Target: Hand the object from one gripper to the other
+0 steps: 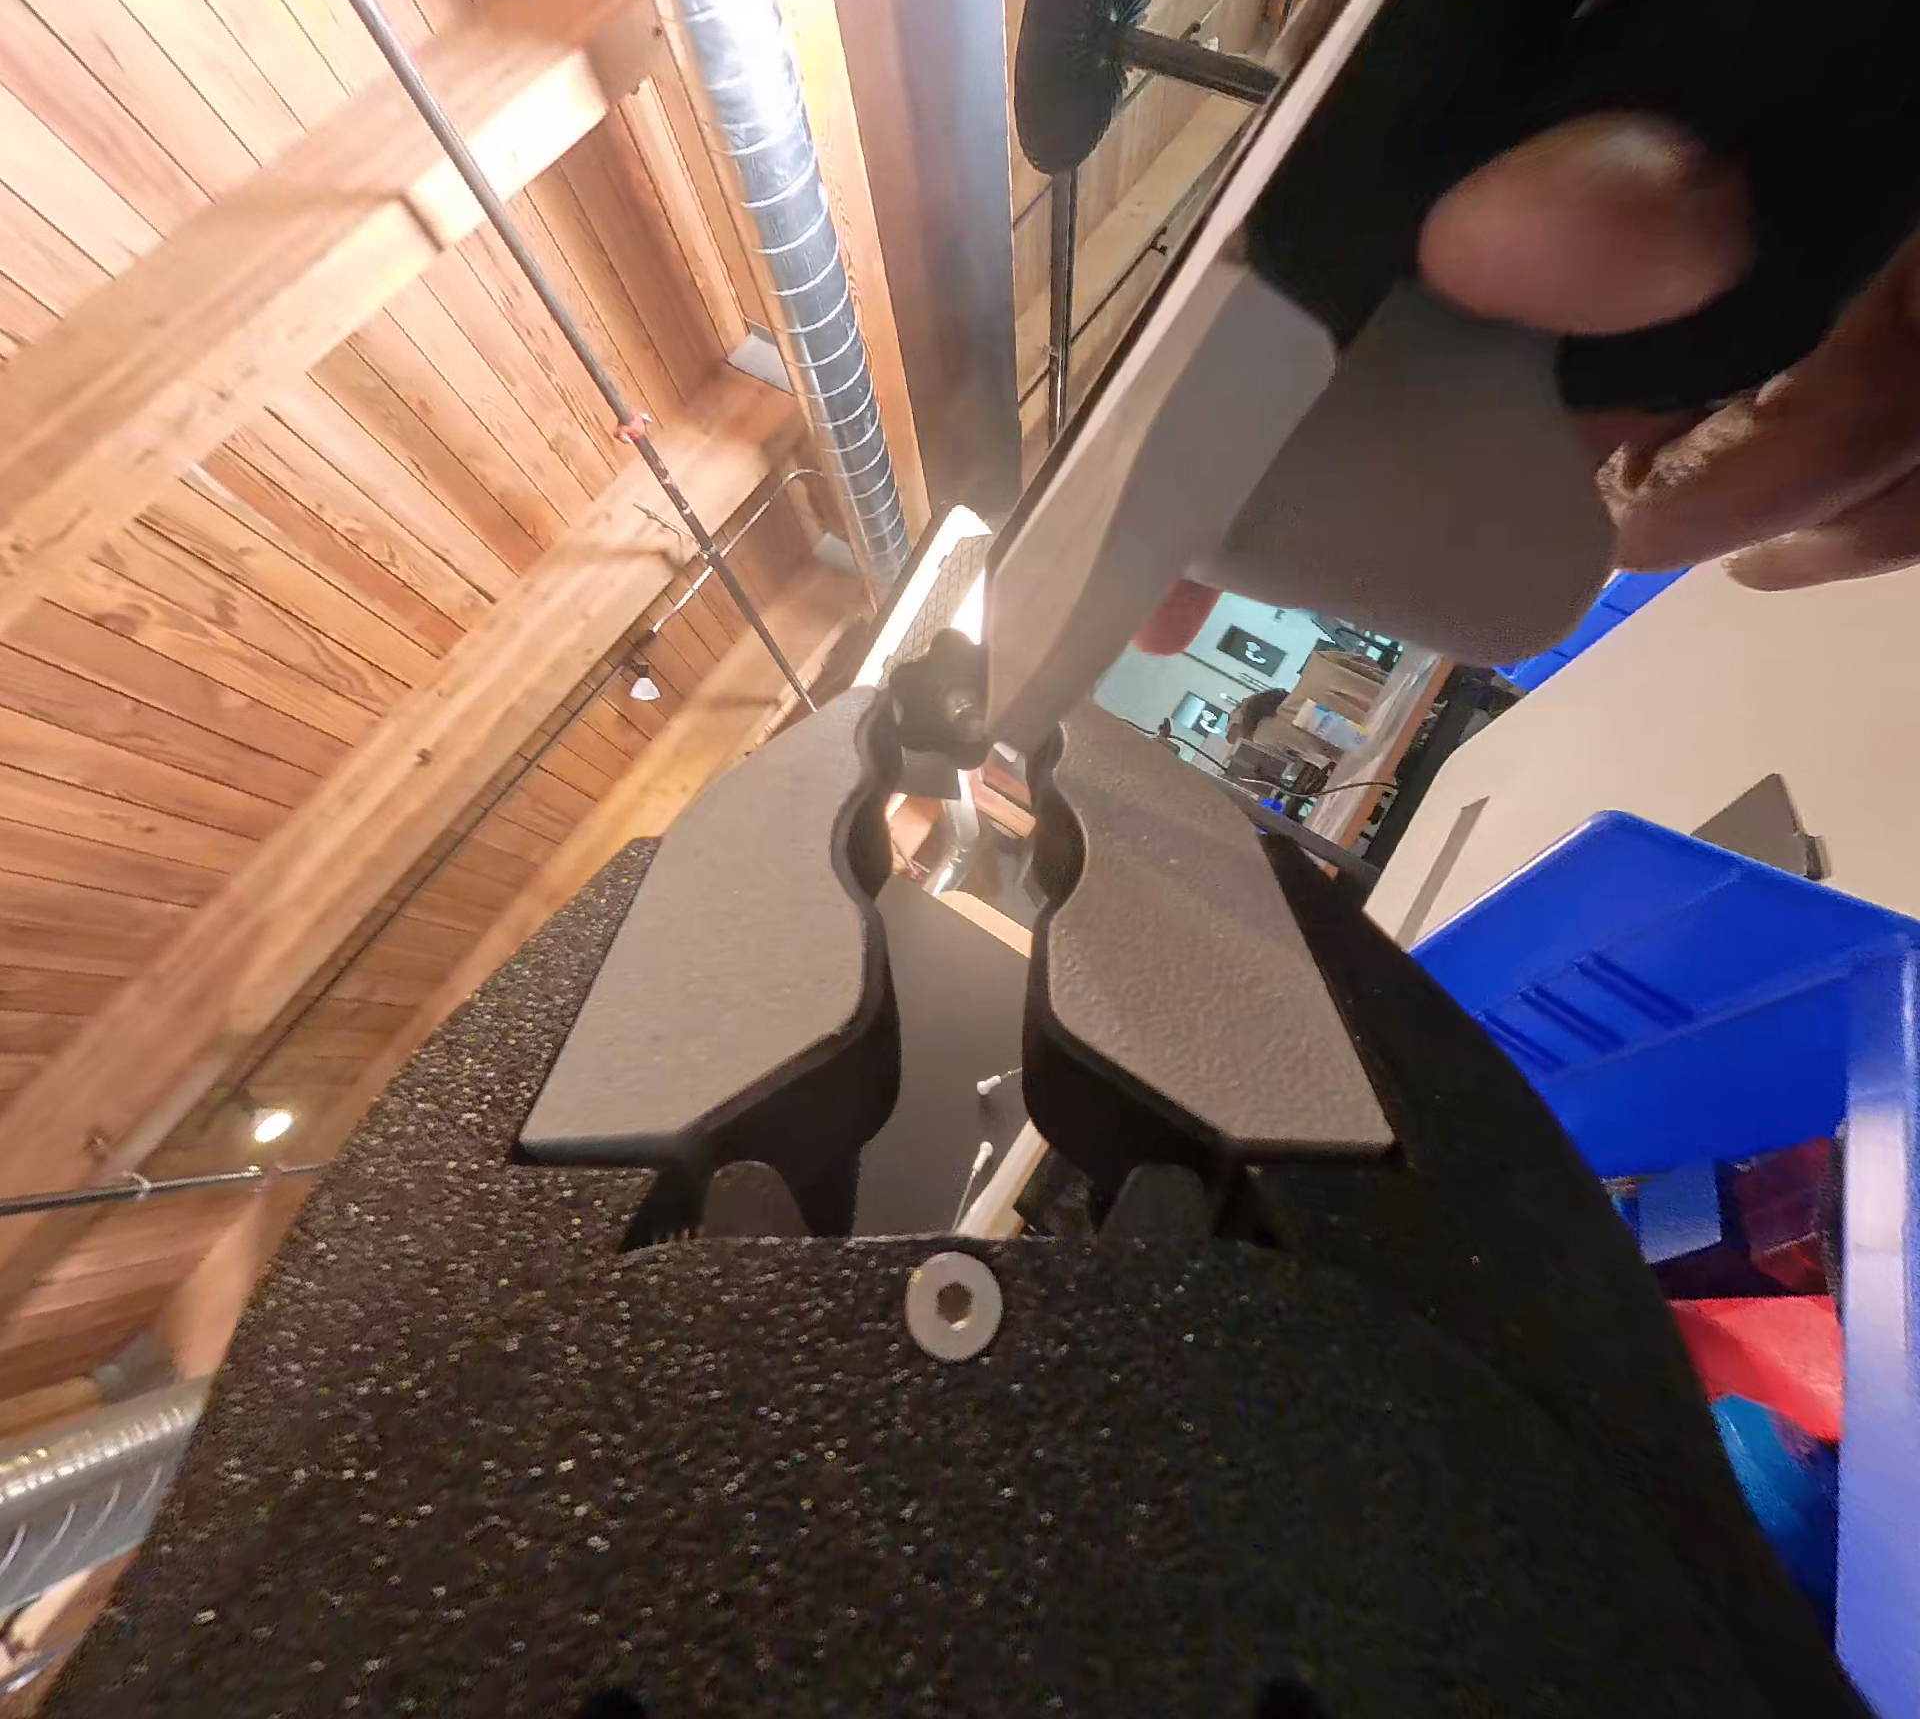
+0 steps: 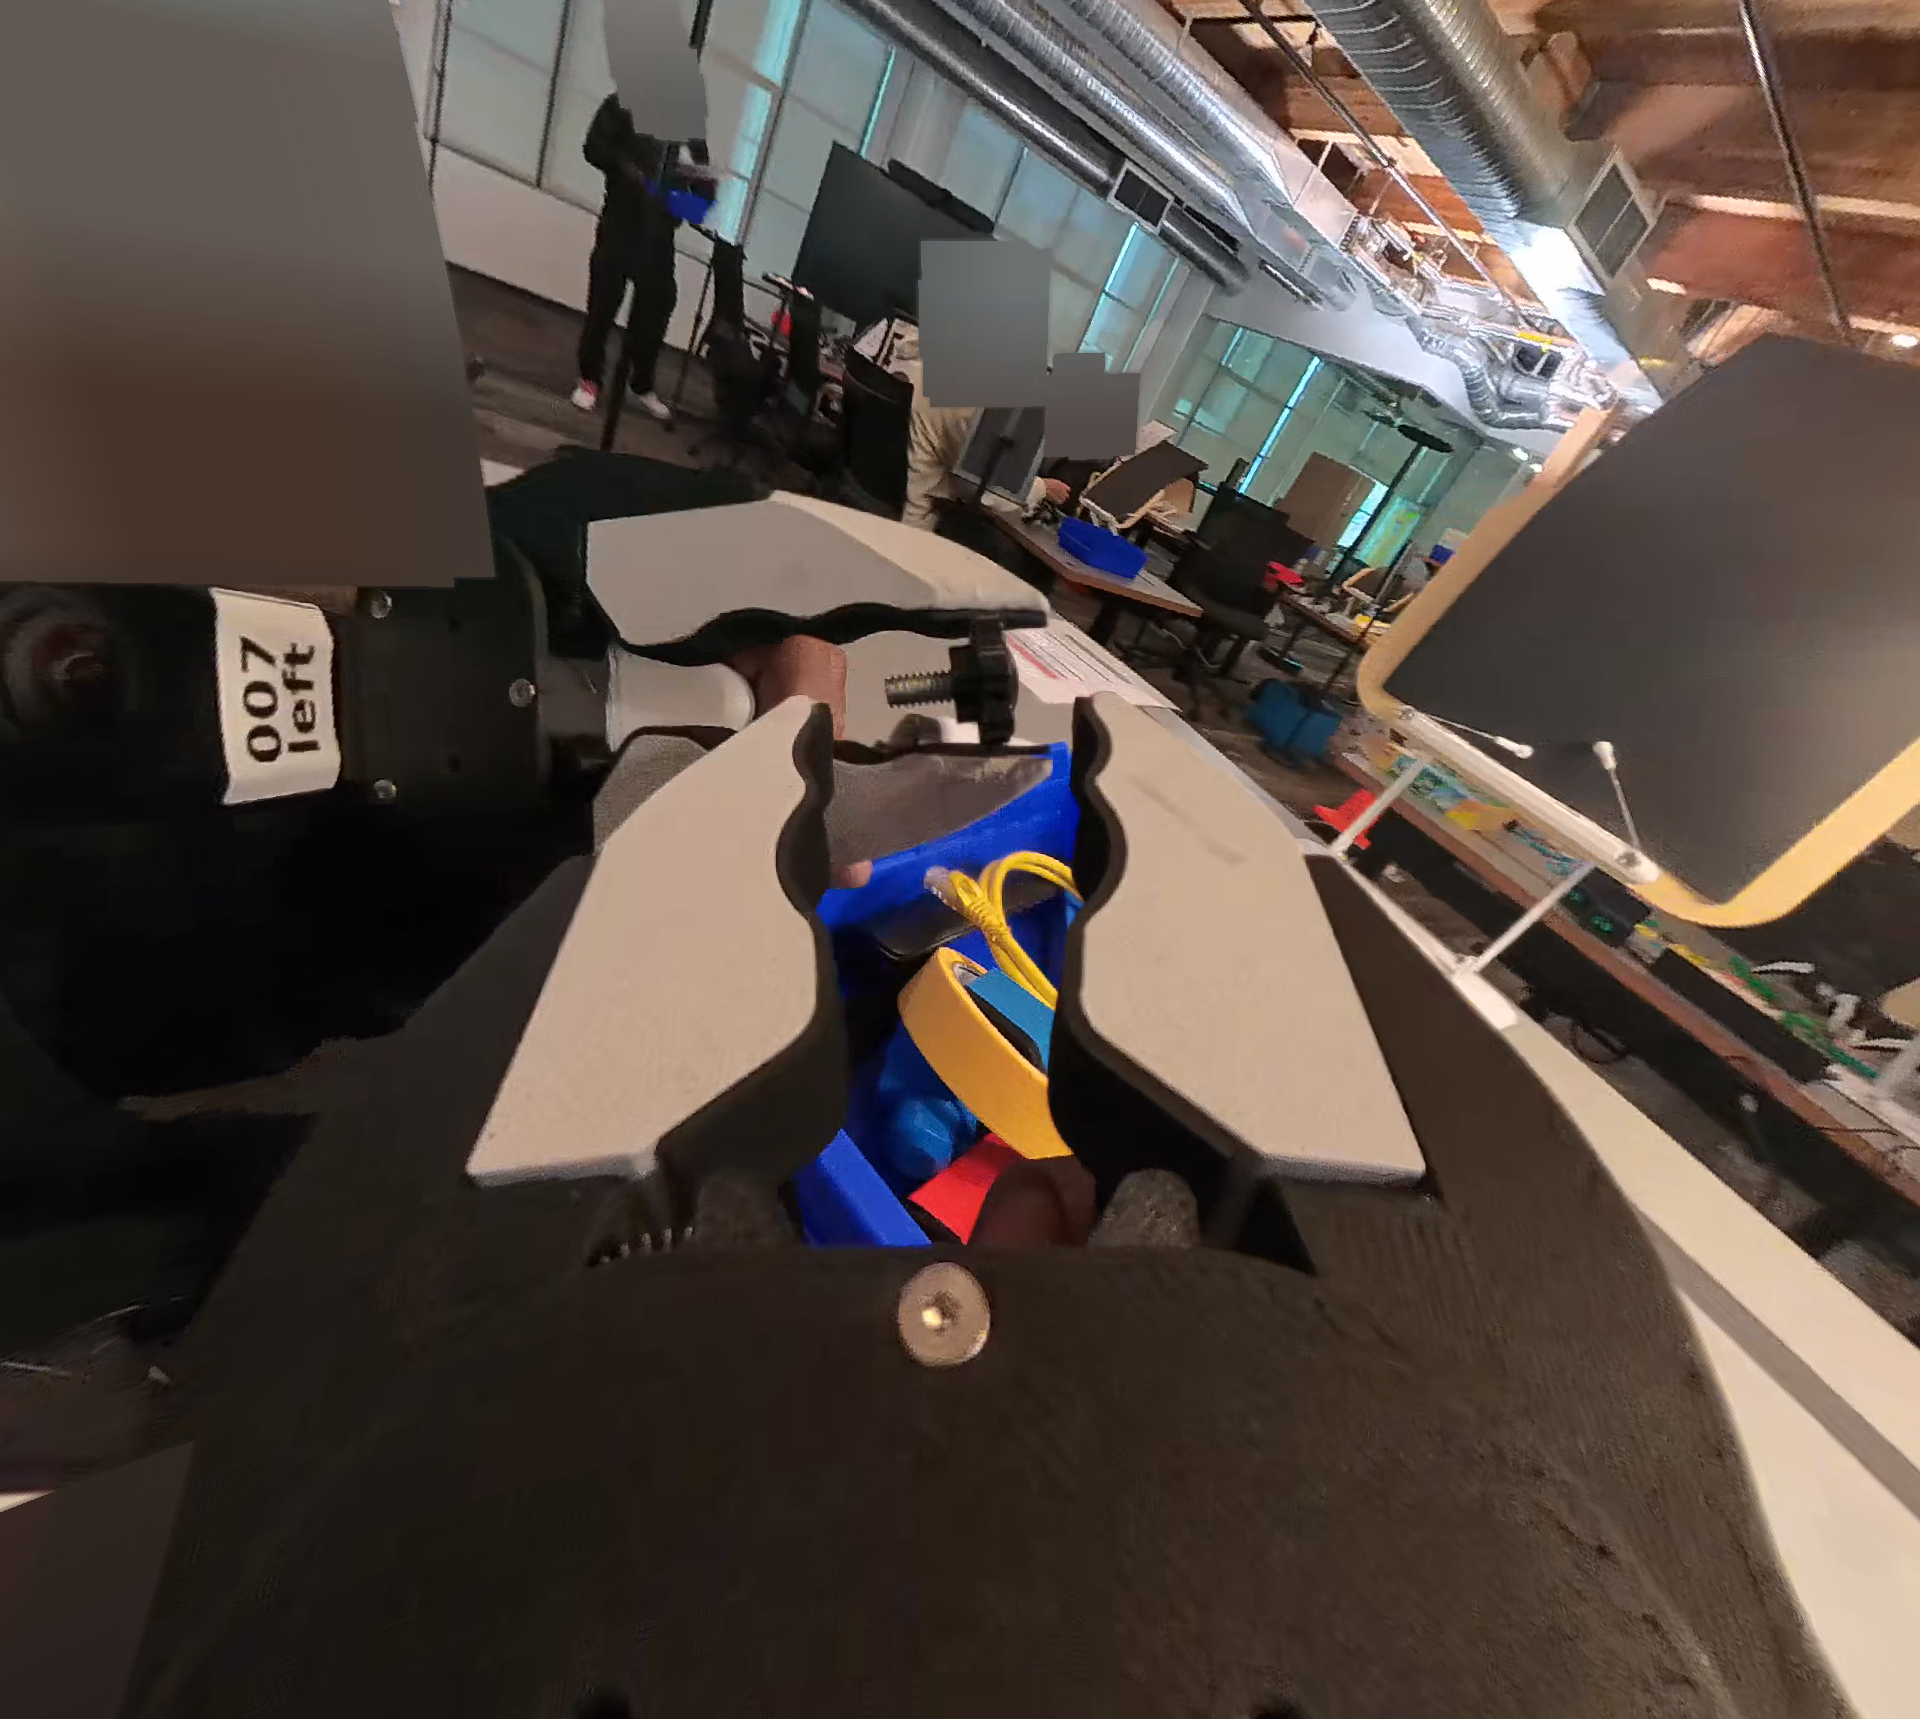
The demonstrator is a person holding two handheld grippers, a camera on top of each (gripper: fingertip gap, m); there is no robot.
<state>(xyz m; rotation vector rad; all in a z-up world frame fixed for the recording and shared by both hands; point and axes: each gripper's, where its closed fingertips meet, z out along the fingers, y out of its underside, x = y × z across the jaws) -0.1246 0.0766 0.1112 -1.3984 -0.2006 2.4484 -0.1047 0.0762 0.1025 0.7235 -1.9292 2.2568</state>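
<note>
Bright indoor light; glare near the wooden ceiling [image 1: 312, 267]; wide-angle edge bending; blurred close hand [image 1: 1714, 381].

Black star-shaped knob [image 2: 985, 670] with a bare silver thread. Both claws: the left claw [image 1: 961, 739] has charcoal pebbled plates, the right claw [image 2: 951, 739] pale grey plates, each on speckled black bodies. Below the knob, a bright blue bin [image 2: 961, 880] holds a yellow cable [image 2: 1003, 895], a yellow tape roll [image 2: 982, 1061] and a red block [image 2: 961, 1191]. White counter [image 2: 1662, 1181].
</note>
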